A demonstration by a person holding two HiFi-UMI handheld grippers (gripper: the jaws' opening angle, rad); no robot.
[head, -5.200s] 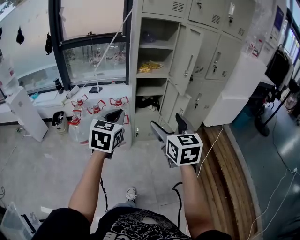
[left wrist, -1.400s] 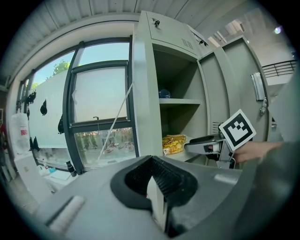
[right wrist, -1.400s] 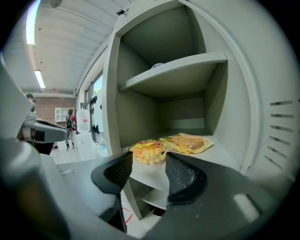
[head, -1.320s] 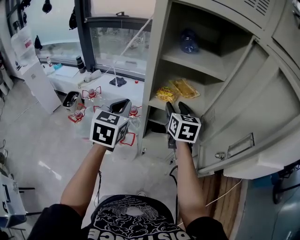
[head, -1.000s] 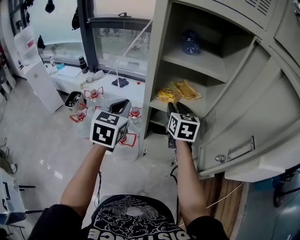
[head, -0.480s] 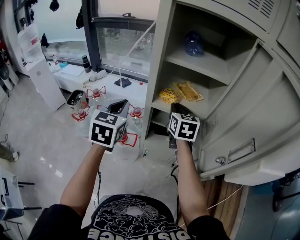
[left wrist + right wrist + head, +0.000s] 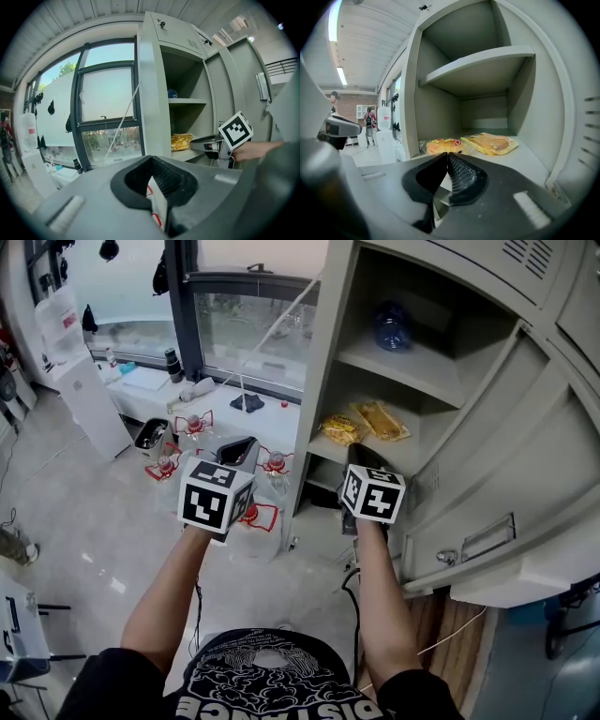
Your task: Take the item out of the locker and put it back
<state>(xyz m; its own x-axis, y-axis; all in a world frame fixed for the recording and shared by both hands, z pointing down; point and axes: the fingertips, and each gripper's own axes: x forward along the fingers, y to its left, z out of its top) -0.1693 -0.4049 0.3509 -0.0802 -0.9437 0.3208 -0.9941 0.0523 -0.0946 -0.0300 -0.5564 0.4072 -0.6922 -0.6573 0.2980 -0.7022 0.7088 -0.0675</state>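
Nearby, the open locker door [image 7: 497,484] juts beside two shelved snack packets [image 7: 380,420].

black shirt [image 7: 267,679] with cut-off white lettering "DISTANCE", snack packets [image 7: 367,423] print unreadable

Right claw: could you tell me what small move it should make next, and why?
Probably open the right claw and ease it forward: it has just been closing, is shut on nothing, and sits short of the snack packet on the shelf.
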